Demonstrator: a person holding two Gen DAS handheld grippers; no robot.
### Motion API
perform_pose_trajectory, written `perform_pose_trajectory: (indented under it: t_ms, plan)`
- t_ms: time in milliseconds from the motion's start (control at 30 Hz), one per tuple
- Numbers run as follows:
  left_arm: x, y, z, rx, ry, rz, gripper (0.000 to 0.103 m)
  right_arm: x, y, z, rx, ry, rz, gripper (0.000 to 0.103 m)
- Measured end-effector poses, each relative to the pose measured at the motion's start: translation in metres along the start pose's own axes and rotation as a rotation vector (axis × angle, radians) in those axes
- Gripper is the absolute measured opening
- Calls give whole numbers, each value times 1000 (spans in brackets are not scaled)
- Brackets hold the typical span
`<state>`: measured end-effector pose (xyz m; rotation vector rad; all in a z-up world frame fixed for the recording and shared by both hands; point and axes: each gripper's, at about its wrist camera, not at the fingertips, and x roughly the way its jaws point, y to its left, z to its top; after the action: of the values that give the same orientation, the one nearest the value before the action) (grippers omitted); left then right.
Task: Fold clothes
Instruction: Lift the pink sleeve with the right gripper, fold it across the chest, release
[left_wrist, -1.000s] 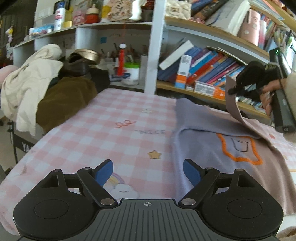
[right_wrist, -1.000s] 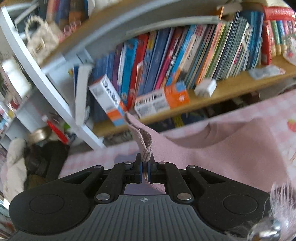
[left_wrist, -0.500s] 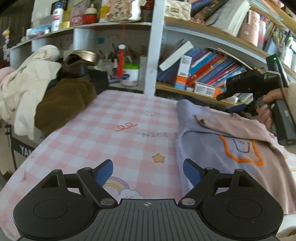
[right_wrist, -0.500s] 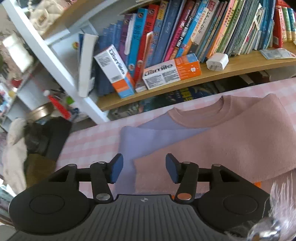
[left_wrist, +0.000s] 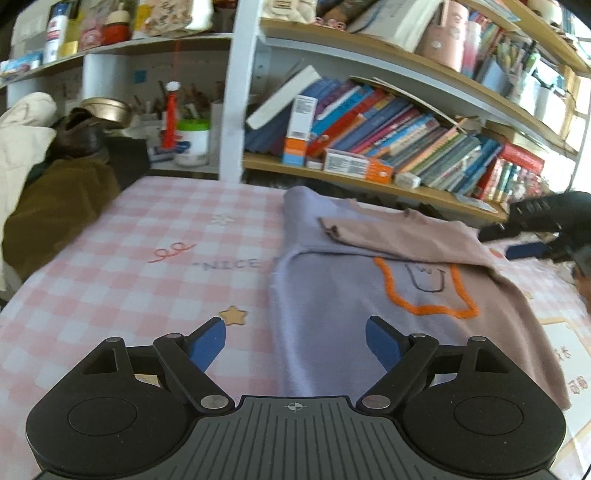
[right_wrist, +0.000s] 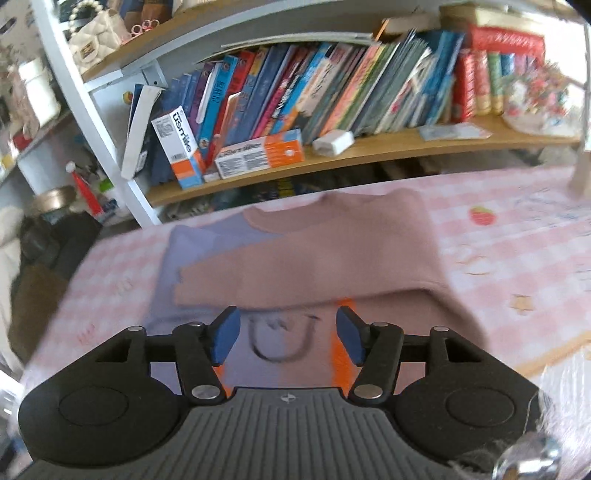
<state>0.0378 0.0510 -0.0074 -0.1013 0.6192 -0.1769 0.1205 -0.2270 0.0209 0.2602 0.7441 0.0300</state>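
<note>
A bookshelf (left_wrist: 406, 85) crammed with leaning books runs along the far edge of the desk (left_wrist: 110, 266), which wears a pink-and-white checked cloth printed with a star and small doodles. Off the desk's left edge sits a heap of cream and brown clothes (left_wrist: 44, 192).

The sweater (left_wrist: 369, 280) lies flat on the right half of the desk, collar toward the far edge — part lilac, part dusty pink, with an orange outline and a drawn smile on its front. A pink sleeve (right_wrist: 306, 269) is folded across the chest, its cuff end resting on the lilac side, just above the smile.

The left hand-held gripper (left_wrist: 295, 343) hovers over the near edge, its blue pads (left_wrist: 207, 345) spread wide with nothing between them; the sweater's lilac side edge runs beneath the gap. The right hand-held gripper (right_wrist: 288, 336) hangs above the sweater's front — its jaws have just been opening, and they now stand apart with no cloth caught between, the smile showing through the gap. In the left wrist view the right hand-held gripper (left_wrist: 517, 240) appears at the sweater's right side, clear of the fabric.
</note>
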Motion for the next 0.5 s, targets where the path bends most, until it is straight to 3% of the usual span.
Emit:
perform_pose_trajectory:
  t_ms: [167, 333, 500]
  plan:
    - [0, -14, 0, 7, -6, -5, 86, -30, -12, -36, -48, -15, -83, 62]
    - [1, -36, -1, 33, 10, 20, 86, -50, -20, -70, -92, -5, -150, 74]
    - [-10, -62, -7, 88, 30, 25, 86, -67, -40, -99, -41, 35, -178, 83]
